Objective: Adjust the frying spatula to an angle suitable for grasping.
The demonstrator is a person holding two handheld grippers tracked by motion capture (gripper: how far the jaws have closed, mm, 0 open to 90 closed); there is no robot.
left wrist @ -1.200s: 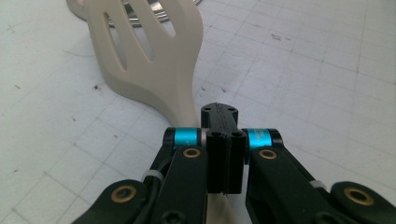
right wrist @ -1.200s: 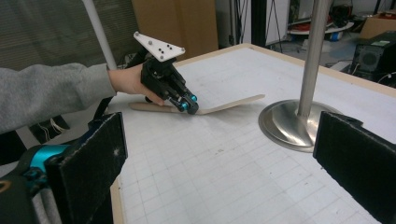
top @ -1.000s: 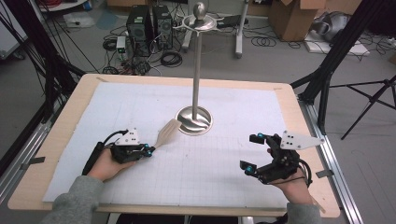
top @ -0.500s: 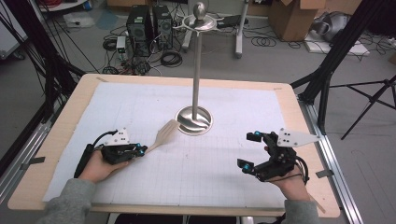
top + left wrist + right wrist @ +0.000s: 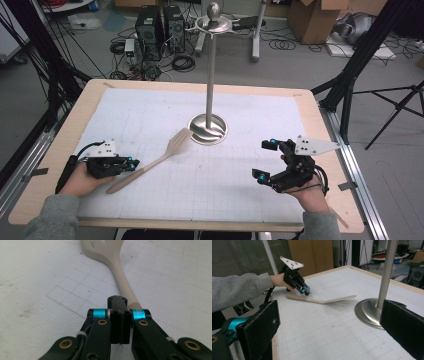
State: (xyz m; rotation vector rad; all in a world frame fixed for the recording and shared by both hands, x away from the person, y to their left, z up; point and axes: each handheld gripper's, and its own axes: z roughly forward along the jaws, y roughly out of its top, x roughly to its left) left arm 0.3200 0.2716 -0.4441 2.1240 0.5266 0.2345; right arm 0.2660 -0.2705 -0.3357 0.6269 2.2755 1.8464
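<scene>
A pale slotted spatula [image 5: 159, 161] lies flat on the white gridded mat, its head near the stand's base. My left gripper [image 5: 131, 164] sits low at the near left with its tips at the spatula's handle; its jaws are shut with nothing between them. In the left gripper view the shut jaws meet at my left gripper [image 5: 117, 302] and the spatula [image 5: 117, 270] runs on ahead past their right side. My right gripper [image 5: 264, 160] rests at the near right, open and empty. In the right gripper view my right gripper [image 5: 329, 320] frames the spatula [image 5: 324, 300] and the left gripper [image 5: 305, 291].
A tall metal stand [image 5: 208, 129] with a round base and a hooked top rises at the mat's middle back; its base [image 5: 368, 311] is close in the right gripper view. The wooden table edge [image 5: 65, 150] borders the mat. Cables, boxes and tripod legs lie beyond the table.
My left hand and its shut gripper have slid left along the spatula's handle, uncovering more of it. The spatula and the right gripper have stayed about where they were.
</scene>
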